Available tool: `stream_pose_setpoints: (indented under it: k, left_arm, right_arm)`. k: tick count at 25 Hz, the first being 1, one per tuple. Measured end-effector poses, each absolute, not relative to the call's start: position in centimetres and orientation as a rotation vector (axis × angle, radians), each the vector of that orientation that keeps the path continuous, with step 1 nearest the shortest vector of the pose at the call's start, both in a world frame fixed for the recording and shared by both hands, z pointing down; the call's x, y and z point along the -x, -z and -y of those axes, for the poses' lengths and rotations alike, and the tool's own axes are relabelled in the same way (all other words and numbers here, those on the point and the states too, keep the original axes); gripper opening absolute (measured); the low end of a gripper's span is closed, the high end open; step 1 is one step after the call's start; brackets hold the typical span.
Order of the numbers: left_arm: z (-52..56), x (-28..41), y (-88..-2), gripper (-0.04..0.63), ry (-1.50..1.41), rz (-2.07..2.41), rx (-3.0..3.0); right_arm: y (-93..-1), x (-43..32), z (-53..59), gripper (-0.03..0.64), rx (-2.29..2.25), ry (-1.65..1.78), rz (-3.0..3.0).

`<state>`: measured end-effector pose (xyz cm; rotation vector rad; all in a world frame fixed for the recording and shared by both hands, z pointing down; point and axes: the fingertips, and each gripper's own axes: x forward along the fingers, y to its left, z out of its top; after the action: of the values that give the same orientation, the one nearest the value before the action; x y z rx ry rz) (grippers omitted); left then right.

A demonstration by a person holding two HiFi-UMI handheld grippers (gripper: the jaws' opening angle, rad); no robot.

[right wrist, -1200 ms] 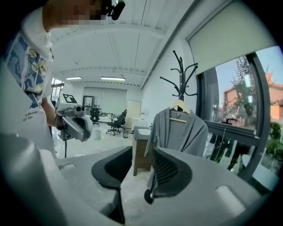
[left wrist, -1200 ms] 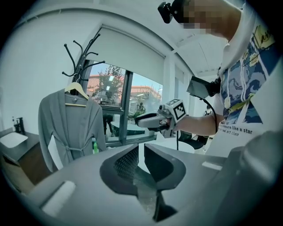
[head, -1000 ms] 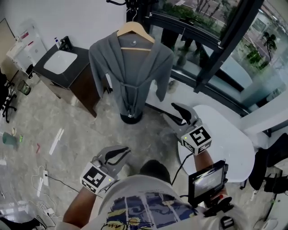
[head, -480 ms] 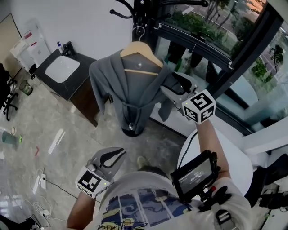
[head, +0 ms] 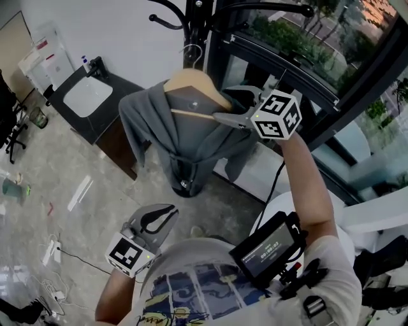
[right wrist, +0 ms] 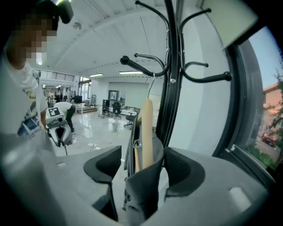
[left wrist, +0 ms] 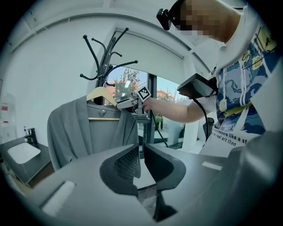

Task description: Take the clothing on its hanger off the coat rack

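A grey robe hangs on a wooden hanger, whose hook sits over an arm of the black coat rack. My right gripper is raised to the hanger's right shoulder. Its jaws are opening, and in the right gripper view the wooden hanger end and the robe's shoulder stand between them. The cloth brushes the right jaw and is apart from the left one. My left gripper hangs low by my waist, shut and holding nothing, far from the robe.
A dark cabinet with a white sink stands left of the rack. Black window frames run behind and to the right. A round white table is near my right side. Cables lie on the floor at left.
My right gripper has risen from waist height up to the hanger's right shoulder, and its jaws have spread wider around it. The left gripper has stayed low.
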<state>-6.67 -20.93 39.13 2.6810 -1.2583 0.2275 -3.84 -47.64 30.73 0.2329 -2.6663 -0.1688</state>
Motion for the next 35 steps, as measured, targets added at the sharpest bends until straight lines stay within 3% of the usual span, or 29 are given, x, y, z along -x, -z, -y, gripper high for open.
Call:
stream_pose_setpoints:
  k: [12, 13, 16, 35]
  left_arm:
    - [23.4, 5.9, -39.4, 0.043, -0.249, 1.324, -2.695]
    - [23.5, 5.8, -39.3, 0.043, -0.251, 1.326, -2.695]
    - [23.6, 5.8, -39.5, 0.043, -0.25, 1.334, -2.678]
    - [23.5, 6.6, -39.7, 0.04, -0.289, 1.284, -2.702]
  right_arm:
    - [-34.4, 7.9, 47.2, 0.279, 0.158, -0.027, 2.445]
    - [-34.3, 8.1, 47.3, 0.247, 0.156, -0.018, 2.441]
    - [-34.0, 8.2, 47.9, 0.048, 0.13, 0.017, 2.44]
    - [-31.4, 7.5, 48.2, 0.017, -0.008, 0.142, 2.502]
